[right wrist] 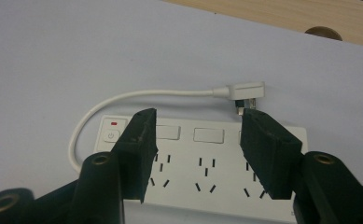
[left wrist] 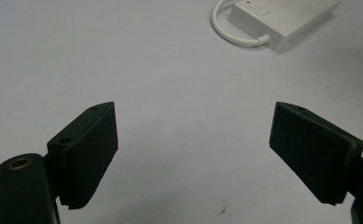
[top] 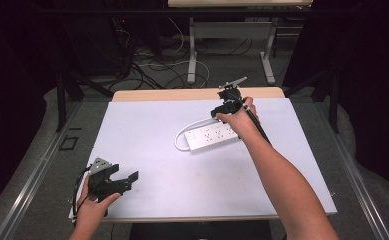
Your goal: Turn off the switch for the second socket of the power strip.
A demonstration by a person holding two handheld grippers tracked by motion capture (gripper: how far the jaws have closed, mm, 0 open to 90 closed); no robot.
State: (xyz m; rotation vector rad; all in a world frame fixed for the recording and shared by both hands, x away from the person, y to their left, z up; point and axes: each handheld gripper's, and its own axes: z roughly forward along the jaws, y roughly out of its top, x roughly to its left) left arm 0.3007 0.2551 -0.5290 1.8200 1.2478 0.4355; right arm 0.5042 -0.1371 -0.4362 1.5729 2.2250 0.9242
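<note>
Claw point(top: 123, 174) in the left hand sat at the near left corner of the bench point(top: 152, 120), just above the white surface. Its jaws stood well apart – released, with only bare bench between them in the left gripper view.

Toward the middle and a little right of centre lay a white power strip point(top: 209, 136), flat and slightly skewed to the bench's edges, sockets facing up. Its short white cord point(top: 179, 140) looped out of the left end and curved round behind it. In the right gripper view the cord ended in a flat plug point(right wrist: 244, 89), which lay on the bench just beyond the strip's far edge.

Over the strip's right end the right claw point(top: 217, 112) hung, pointing down – its jaws partly spread, one above the switch end and the other above the right-hand sockets. The jaws pressed on nothing, so this claw too was released. Beyond it ran the bare wooden far edge.
</note>
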